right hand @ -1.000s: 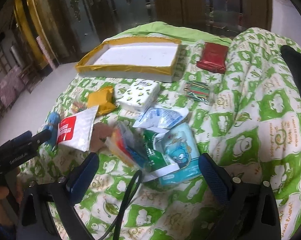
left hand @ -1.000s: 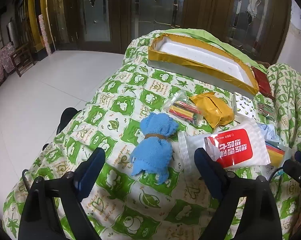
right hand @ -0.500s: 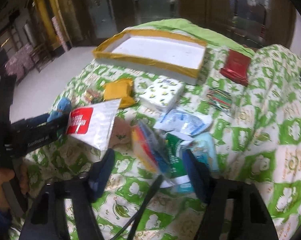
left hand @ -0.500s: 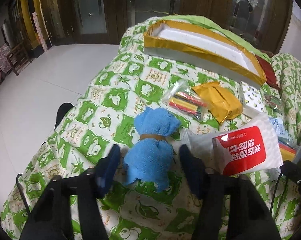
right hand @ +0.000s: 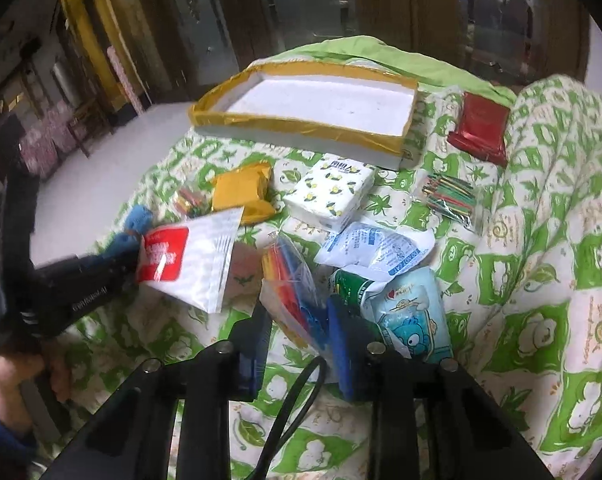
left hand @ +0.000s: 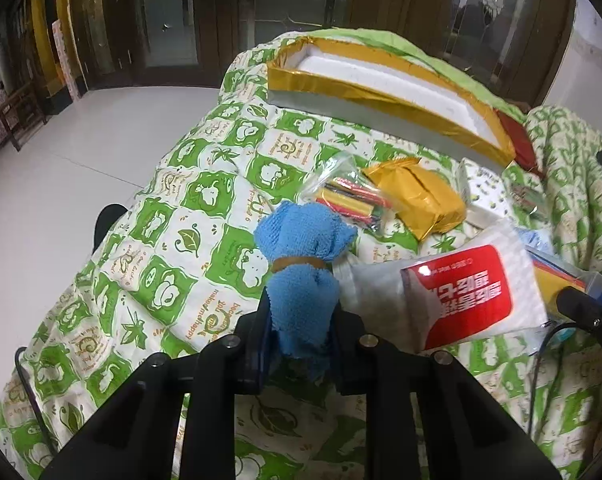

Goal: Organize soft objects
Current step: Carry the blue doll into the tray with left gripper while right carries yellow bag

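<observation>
A blue towel bundle [left hand: 305,240] tied with a brown band lies on the green-and-white quilt [left hand: 205,200]. My left gripper [left hand: 301,320] is shut on its lower half, and the upper half sticks out beyond the fingers. In the right wrist view, my right gripper [right hand: 301,340] has a clear packet of colourful sheets [right hand: 293,288] between its fingers. Its jaws are closing and both pads touch the packet. The left gripper [right hand: 127,254] shows at the left of that view, with a hand below it.
A white tray with a gold rim [right hand: 301,128] sits at the far end of the quilt. Around it lie a red-and-white packet [right hand: 189,256], a gold pouch [right hand: 245,192], a lemon-print tissue pack [right hand: 329,192], a bag of sticks [right hand: 449,200], a red pouch [right hand: 481,128] and blue wipes [right hand: 413,316].
Both grippers have gone from wide open to closed. The left one closed onto the blue towel, the right one onto the colourful packet. Both edged forward a little.
</observation>
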{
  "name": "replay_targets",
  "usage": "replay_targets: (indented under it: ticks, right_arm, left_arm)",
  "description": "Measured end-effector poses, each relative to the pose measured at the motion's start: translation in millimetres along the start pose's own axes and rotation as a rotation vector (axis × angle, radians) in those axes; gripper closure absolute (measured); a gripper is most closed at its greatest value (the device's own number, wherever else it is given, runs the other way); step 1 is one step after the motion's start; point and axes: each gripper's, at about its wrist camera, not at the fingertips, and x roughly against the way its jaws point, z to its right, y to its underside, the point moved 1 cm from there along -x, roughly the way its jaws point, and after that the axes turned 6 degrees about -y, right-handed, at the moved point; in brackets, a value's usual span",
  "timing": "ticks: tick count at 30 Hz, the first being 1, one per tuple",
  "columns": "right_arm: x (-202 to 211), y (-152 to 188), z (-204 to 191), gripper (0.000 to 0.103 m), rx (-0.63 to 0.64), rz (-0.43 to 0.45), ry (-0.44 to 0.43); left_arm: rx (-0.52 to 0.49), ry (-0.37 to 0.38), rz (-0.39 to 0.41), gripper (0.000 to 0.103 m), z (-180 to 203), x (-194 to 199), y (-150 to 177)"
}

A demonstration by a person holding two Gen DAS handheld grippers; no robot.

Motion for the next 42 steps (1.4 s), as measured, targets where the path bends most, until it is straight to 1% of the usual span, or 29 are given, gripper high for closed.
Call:
replay_targets:
  ticks: [3, 8, 15, 20, 25, 31, 37, 42]
  right_arm:
    - [11, -2, 5, 0.074, -0.04, 0.022, -0.025]
    - [24, -8, 12, 0.077, -0.076, 0.051, -0.053]
    - [37, -17, 25, 0.079, -0.13, 0.084, -0.087]
    - [43, -24, 41, 0.079, -0.232, 0.094, -0.167]
    - [49, -35, 45, 0.079, -0.241, 0.117, -0.158]
    - [57, -60, 48, 0.079, -0.242, 0.158, -0.157]
    - [55, -89, 58, 0.079, -0.28, 0.19, -0.166]
    - [44, -112, 64, 0.079, -0.315, 0.208, -0.174]
  left_arm:
    - [0.03, 0.06, 0.024, 0.082, -3, 11, 0]
    - [0.067, 0.108, 0.031, 0.082, -6, 20, -1]
    - [0.072, 0.118, 0.024, 0.082, -5, 21, -1]
    - [0.074, 0.126, 0.028, 0.082, -4, 23, -3]
    - [0.066, 0.136, 0.035, 0.082, -2, 28, -10]
    - [0.045, 0.133, 0.046, 0.082, -2, 36, -29]
    - [0.001, 0.123, 0.07, 0.082, 2, 42, -62]
    - [-0.007, 0.134, 0.074, 0.082, 9, 35, -91]
